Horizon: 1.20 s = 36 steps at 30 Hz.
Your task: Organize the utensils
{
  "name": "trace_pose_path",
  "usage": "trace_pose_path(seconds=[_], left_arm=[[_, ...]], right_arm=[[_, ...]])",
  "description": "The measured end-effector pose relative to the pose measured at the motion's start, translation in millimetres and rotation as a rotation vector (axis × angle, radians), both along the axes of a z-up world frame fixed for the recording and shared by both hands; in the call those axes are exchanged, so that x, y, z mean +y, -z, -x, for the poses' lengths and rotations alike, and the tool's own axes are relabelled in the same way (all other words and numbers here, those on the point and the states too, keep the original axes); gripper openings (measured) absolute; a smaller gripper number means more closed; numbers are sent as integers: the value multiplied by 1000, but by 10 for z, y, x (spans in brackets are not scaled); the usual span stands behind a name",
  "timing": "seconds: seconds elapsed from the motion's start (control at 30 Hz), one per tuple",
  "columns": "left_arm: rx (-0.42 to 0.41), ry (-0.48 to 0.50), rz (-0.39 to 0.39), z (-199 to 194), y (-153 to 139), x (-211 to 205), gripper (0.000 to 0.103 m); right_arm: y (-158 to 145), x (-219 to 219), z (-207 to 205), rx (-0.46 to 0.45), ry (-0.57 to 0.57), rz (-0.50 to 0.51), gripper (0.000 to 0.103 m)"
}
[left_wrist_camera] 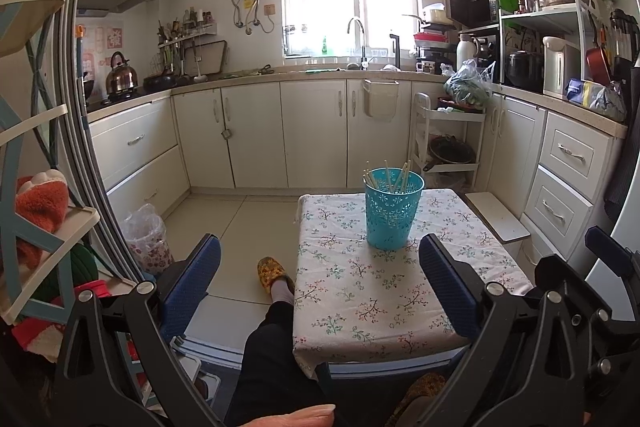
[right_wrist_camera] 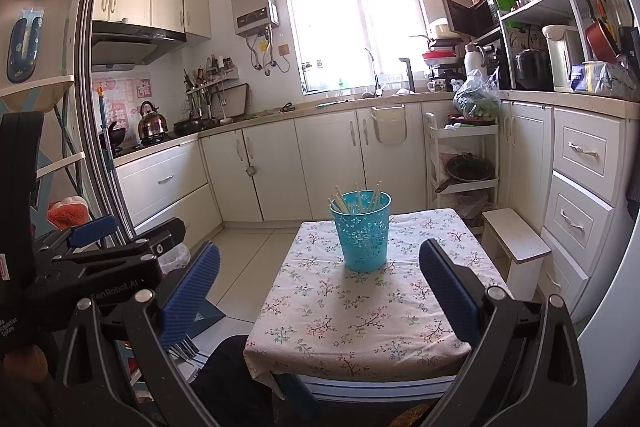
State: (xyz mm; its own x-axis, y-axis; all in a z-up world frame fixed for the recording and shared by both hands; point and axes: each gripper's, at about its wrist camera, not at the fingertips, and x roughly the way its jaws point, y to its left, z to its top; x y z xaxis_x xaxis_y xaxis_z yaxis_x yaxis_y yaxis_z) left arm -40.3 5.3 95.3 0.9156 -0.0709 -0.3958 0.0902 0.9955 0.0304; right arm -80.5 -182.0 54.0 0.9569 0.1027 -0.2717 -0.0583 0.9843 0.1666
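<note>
A turquoise perforated holder [left_wrist_camera: 394, 209] [right_wrist_camera: 362, 231] stands upright on a small table with a flowered cloth [left_wrist_camera: 380, 291] [right_wrist_camera: 360, 311]. Several pale chopsticks [left_wrist_camera: 386, 175] [right_wrist_camera: 356, 198] stick up out of it. My left gripper [left_wrist_camera: 320, 267] is open, held back from the table's near-left side, with nothing between its blue pads. My right gripper [right_wrist_camera: 320, 267] is also open and empty, above the table's near edge and well short of the holder. In the right wrist view the left gripper's black frame [right_wrist_camera: 112, 259] shows at the left.
A person's leg [left_wrist_camera: 276, 339] and yellow slipper [left_wrist_camera: 272, 273] lie left of the table. A white step stool [right_wrist_camera: 516, 237] stands at its right, a lined bin [left_wrist_camera: 146, 239] on the floor at left. Kitchen cabinets [right_wrist_camera: 280, 167] and a white trolley [right_wrist_camera: 460, 163] stand behind.
</note>
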Motion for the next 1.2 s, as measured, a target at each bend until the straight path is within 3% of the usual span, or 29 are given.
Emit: trace_pose_path(seconds=[1.2], left_arm=[[1,-10,7,-10,76,10,95]], right_arm=[[41,-20,-6,0,-9,0,96]])
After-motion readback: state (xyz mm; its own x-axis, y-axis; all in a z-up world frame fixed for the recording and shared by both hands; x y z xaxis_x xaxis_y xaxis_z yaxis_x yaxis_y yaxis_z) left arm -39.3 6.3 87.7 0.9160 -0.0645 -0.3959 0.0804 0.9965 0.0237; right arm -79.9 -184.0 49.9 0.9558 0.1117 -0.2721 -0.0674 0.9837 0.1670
